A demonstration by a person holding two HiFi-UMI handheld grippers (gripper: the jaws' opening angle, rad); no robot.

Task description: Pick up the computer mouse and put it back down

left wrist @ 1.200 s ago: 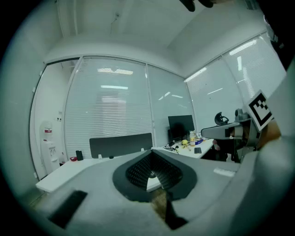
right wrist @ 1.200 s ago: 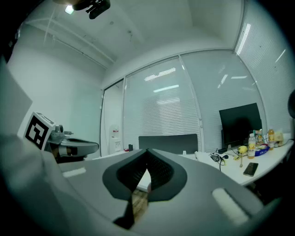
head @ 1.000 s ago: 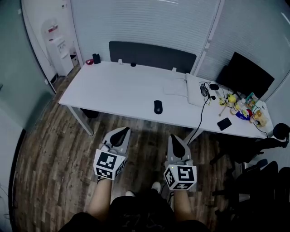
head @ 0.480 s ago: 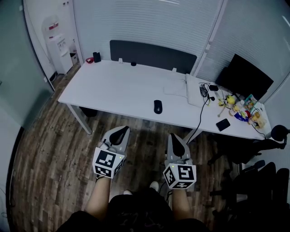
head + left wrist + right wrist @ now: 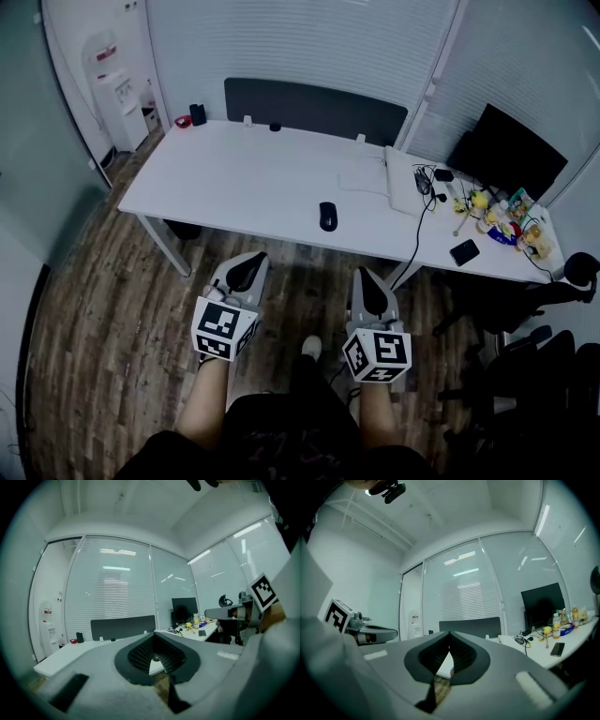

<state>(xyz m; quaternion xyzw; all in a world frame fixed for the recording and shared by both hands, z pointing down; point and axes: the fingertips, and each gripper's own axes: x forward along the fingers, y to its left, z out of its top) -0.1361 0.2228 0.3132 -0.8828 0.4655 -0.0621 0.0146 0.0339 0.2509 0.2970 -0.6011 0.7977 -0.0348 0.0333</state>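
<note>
Mouse: a small black oval computer mouse (image 5: 327, 217) lies untouched near the front edge of the long white worktop (image 5: 244, 178), about mid-length.
Left gripper (image 5: 249, 265): grey, fingers closed together on nothing, held short of the worktop's front edge.
Right gripper (image 5: 367, 281): likewise short of the worktop, fingers pressed shut, empty.
Risk: fingers arriving closed would probably shove the mouse off the worktop's front edge; they need opening first.
Containers: none made out on the worktop.

A white desk (image 5: 253, 178) stands on a dark wood floor (image 5: 94, 319) before blind-covered glass walls (image 5: 300, 47), a black chair (image 5: 502, 305) alongside.
</note>
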